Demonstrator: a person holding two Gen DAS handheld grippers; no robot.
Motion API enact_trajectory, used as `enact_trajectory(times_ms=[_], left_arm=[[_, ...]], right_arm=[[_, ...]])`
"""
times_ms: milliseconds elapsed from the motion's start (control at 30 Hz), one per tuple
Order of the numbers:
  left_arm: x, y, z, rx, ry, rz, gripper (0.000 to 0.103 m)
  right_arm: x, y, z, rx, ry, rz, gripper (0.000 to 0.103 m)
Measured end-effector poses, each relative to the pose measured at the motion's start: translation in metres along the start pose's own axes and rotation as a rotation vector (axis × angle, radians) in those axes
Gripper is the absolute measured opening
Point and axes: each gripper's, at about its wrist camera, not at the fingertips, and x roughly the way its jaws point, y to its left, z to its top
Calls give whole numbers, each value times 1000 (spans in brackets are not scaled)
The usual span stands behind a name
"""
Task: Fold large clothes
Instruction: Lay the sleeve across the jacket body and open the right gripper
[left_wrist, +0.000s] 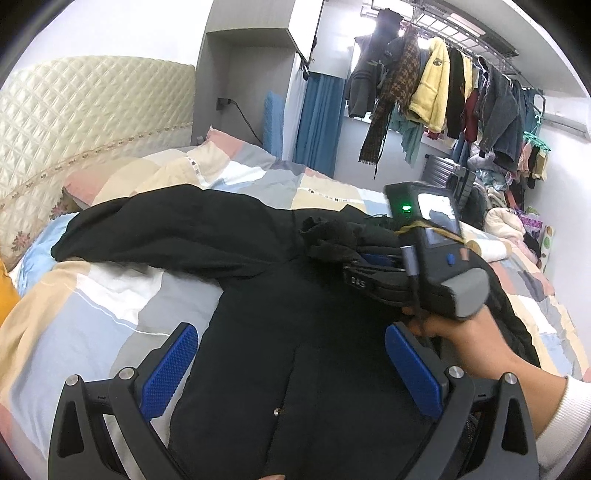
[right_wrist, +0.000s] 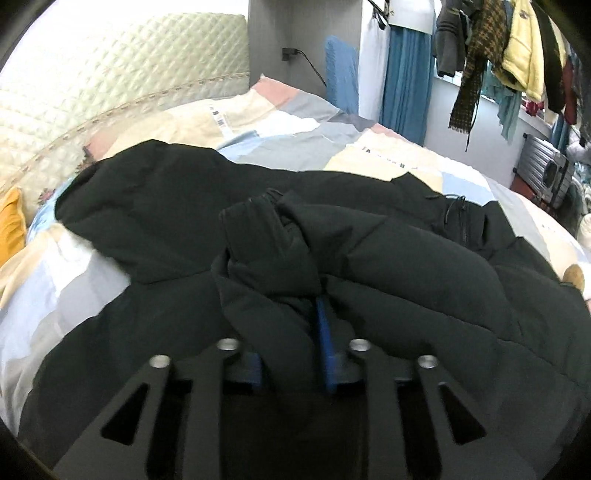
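A large black padded jacket (left_wrist: 295, 332) lies spread on the bed, one sleeve (left_wrist: 155, 229) stretched to the left. My left gripper (left_wrist: 291, 354) is open and empty, hovering over the jacket's front. My right gripper (right_wrist: 291, 306) is shut on the jacket's other sleeve cuff (right_wrist: 266, 240) and holds it over the jacket's body. In the left wrist view the right gripper (left_wrist: 354, 254) shows at the right with the cuff (left_wrist: 328, 236) bunched in its fingers. The jacket (right_wrist: 424, 295) fills most of the right wrist view.
The bed has a patchwork quilt (left_wrist: 92, 314) and a quilted cream headboard (left_wrist: 74, 110). A rack of hanging clothes (left_wrist: 443, 92) stands at the back right above piled laundry (left_wrist: 509, 221). A blue curtain (left_wrist: 317, 125) hangs by the wall. A yellow cushion (right_wrist: 11, 225) lies at the left.
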Motion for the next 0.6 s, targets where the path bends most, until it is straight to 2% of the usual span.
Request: enact_trajectory(times_ms=[33,67,100,400,600], left_arm=[[-2,0,0,0,-5,2,102],[-3,0,0,1,-7,2,102],[-5,-1,-1,3,-10,1,102],[-24,-11,-2,16,-44,-9,102],[-37,-23,-2,24,-62,-37,102]], right_arm=[[-8,1,0,6,-9,6,49],[-17,-1,0,17,-24,18,66],[-26,-2,0,26,-44,25,75],[-129,-38,1,93,-195,-7,75],[-194,-64,-11,140,-255,-49,75]])
